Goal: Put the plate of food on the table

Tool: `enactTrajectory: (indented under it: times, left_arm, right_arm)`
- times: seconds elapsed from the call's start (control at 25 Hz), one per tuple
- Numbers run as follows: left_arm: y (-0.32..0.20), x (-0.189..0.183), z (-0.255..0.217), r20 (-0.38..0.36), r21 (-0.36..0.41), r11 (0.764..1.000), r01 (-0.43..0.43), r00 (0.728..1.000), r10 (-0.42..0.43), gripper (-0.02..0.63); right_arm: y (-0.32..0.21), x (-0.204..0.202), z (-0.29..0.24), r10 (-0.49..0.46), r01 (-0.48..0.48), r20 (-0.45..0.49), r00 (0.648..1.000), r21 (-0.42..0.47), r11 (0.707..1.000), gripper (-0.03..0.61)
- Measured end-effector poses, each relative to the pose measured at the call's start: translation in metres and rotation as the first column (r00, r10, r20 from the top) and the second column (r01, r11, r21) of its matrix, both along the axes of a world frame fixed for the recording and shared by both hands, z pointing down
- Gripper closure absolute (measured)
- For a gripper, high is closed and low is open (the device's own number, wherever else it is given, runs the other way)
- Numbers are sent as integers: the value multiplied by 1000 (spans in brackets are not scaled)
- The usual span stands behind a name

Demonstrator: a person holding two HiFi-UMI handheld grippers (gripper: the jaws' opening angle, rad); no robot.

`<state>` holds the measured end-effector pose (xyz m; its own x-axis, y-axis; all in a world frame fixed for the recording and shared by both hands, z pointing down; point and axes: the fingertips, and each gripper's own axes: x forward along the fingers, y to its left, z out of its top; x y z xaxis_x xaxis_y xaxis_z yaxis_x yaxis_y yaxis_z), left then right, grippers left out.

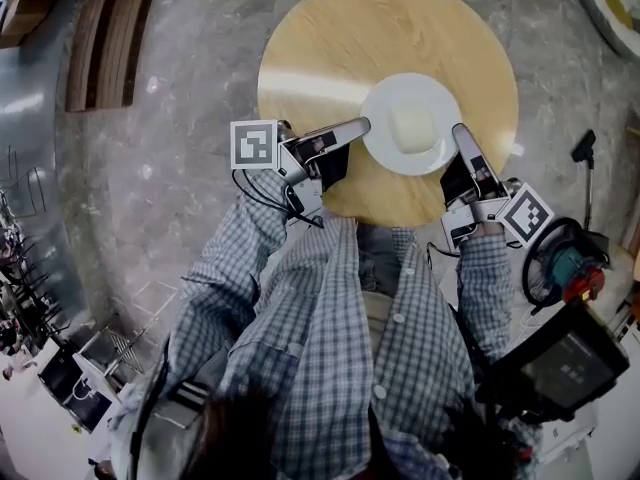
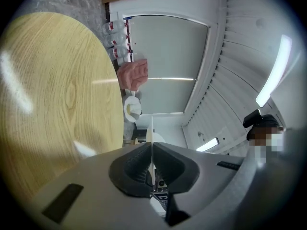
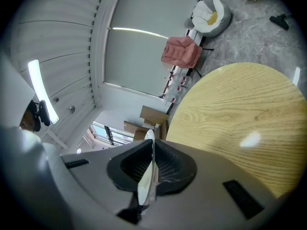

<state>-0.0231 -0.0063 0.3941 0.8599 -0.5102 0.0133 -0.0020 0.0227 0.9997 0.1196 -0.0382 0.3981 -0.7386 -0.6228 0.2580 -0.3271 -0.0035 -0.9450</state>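
A white plate (image 1: 386,154) with a pale block of food (image 1: 411,128) is over the near part of the round wooden table (image 1: 330,38). My left gripper (image 1: 362,125) is shut on the plate's left rim and my right gripper (image 1: 461,134) is shut on its right rim. In the left gripper view the rim shows as a thin white edge (image 2: 152,140) pinched between the dark pads of that gripper (image 2: 152,170), with the table (image 2: 53,95) to the left. The right gripper view shows the same edge (image 3: 145,183) clamped in that gripper (image 3: 152,163) beside the table (image 3: 240,114). Whether the plate touches the tabletop I cannot tell.
The table stands on a grey marble floor. Wooden planks (image 1: 105,28) lie at the upper left, and a black stand (image 1: 585,150) and a teal and red tool (image 1: 565,263) are at the right. A pink cushion (image 3: 181,51) and a round white bed (image 3: 208,11) sit farther off.
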Motion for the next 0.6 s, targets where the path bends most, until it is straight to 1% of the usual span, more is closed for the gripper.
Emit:
enactTrajectory:
  times: [0.12, 0.4, 0.6]
  left_arm:
    - [2, 1, 5, 4, -12, 1000, 4, 1000, -4, 597]
    - [5, -1, 20, 49, -29, 1000, 4, 999, -3, 597]
    - [8, -3, 25, 64, -44, 999, 2, 998, 1, 597]
  right_arm:
    - [1, -2, 4, -8, 8, -16, 1000, -5, 1000, 560]
    - [3, -5, 17, -19, 19, -19, 1000, -35, 999, 560]
    - [4, -7, 22, -36, 35, -31, 999, -38, 999, 560]
